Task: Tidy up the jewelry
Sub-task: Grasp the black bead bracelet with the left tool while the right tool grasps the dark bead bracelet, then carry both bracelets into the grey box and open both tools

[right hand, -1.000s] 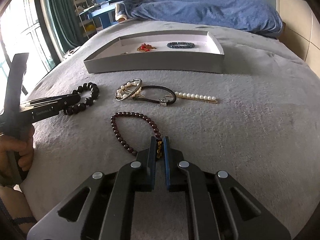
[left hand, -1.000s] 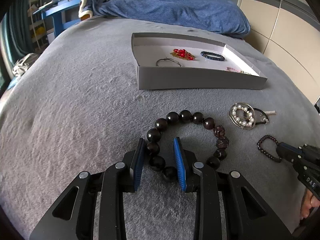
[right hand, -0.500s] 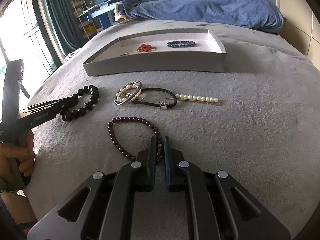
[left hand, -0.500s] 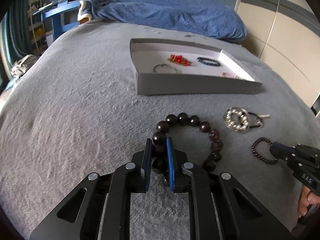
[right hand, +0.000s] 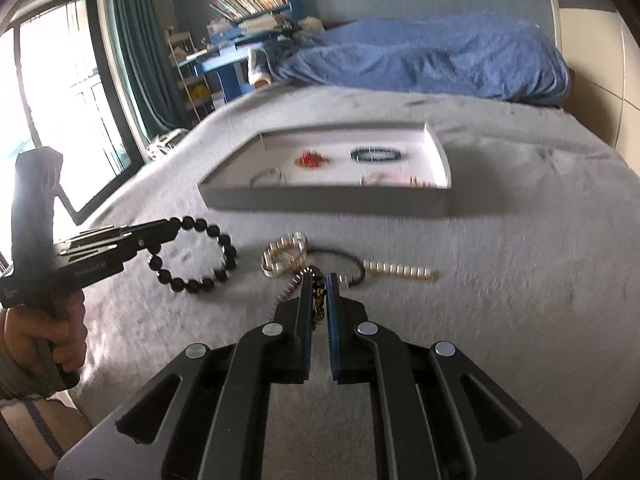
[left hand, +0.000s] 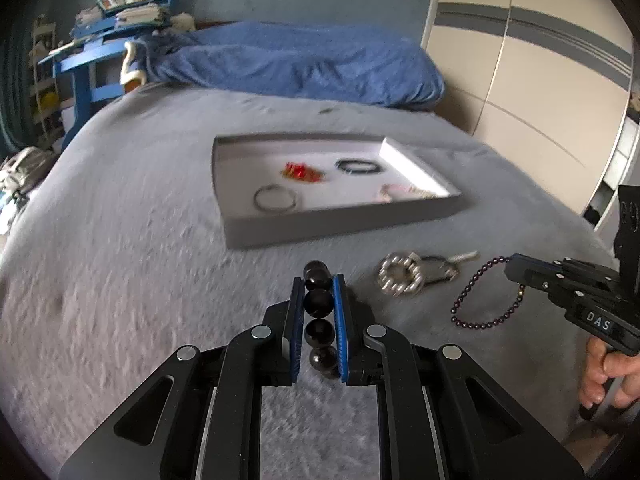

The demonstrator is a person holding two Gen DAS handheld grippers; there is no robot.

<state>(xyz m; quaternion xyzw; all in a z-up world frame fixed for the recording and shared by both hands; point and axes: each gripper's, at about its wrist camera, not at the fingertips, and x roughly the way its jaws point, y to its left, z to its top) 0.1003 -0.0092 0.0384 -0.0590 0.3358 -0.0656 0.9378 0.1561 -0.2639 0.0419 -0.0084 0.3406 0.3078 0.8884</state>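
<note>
My left gripper [left hand: 318, 286] is shut on a large black bead bracelet [left hand: 319, 304] and holds it lifted above the grey bed; the bracelet hangs from it in the right wrist view [right hand: 200, 256]. My right gripper [right hand: 319, 284] is shut on a small dark-red bead bracelet [right hand: 318, 300], which hangs from it in the left wrist view [left hand: 486, 300]. A grey tray [left hand: 344, 222] with a white inside lies farther ahead and holds a red brooch [left hand: 302, 172], a dark bracelet [left hand: 358, 167] and a thin ring bangle [left hand: 275, 199].
On the bed lie a pearl ring clip [left hand: 400, 278], a black hair tie [right hand: 340, 266] and a pearl hair pin [right hand: 400, 271]. A blue duvet [left hand: 296, 64] lies at the bed's far end. A wardrobe [left hand: 540, 80] stands on the right.
Both grippers have lifted their bracelets off the bed and moved up. A second ago the left gripper was open around the black beads; it closed on them.
</note>
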